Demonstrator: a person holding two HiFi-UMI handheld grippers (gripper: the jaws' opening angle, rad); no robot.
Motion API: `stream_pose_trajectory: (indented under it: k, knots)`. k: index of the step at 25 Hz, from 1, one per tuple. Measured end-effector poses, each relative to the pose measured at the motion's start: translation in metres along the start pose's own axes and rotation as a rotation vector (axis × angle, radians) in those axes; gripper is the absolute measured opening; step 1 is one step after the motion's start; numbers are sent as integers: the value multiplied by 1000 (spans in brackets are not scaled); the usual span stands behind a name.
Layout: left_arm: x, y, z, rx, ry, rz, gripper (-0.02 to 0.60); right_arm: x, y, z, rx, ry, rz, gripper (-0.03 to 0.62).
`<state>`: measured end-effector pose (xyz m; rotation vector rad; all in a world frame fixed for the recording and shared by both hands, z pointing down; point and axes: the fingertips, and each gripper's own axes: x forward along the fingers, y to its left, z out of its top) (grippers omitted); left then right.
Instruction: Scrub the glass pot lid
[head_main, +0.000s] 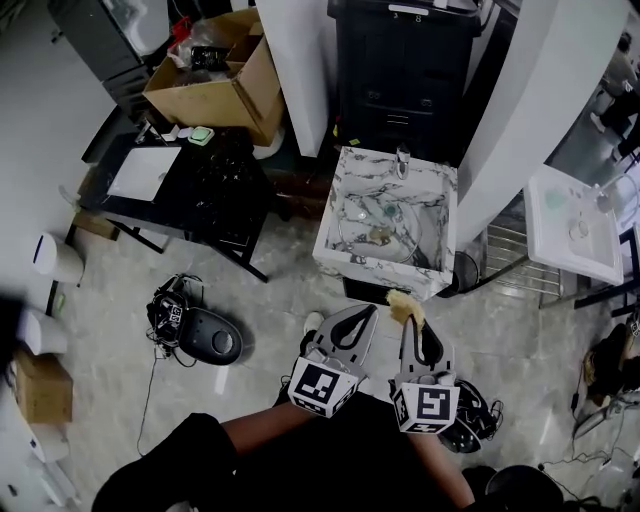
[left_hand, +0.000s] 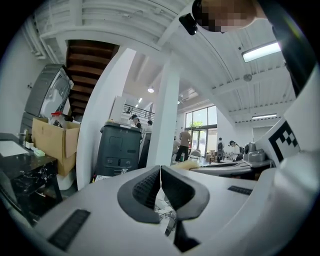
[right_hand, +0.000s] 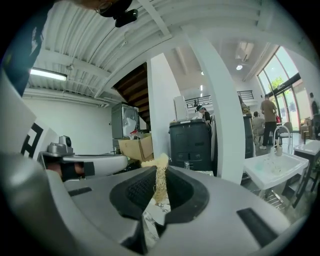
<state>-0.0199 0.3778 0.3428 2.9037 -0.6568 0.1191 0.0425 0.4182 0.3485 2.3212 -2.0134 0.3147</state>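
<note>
The glass pot lid (head_main: 362, 226) lies in the marble sink (head_main: 432, 250) ahead of me, under the tap (head_main: 402, 160). Both grippers are held side by side short of the sink's near wall. My right gripper (head_main: 405, 312) is shut on a pale yellow fibrous scrubber (head_main: 403, 303), which sticks up between its fingertips; the same scrubber (right_hand: 159, 183) shows clamped in the right gripper (right_hand: 160, 187) view. My left gripper (head_main: 366, 316) is shut with nothing between its jaws, and in its own view the left gripper (left_hand: 160, 175) has its pads pressed together. The lid is hidden in both gripper views.
A black table (head_main: 190, 185) with a cardboard box (head_main: 215, 85) stands at the left. Behind the sink is a dark bin (head_main: 400, 70) between white pillars. A second white basin (head_main: 575, 225) is at the right. A black floor device (head_main: 205, 335) and cables lie at the left.
</note>
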Motion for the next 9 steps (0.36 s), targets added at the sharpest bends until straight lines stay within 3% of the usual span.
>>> stream_pose_trajectory:
  k: [4, 9]
  knots:
    - [2, 0, 9, 31, -14, -9, 17, -1, 2, 5, -17, -13, 4, 61]
    - [-1, -3, 6, 10, -18, -13, 17, -6, 5, 11, -34, -20, 11, 61]
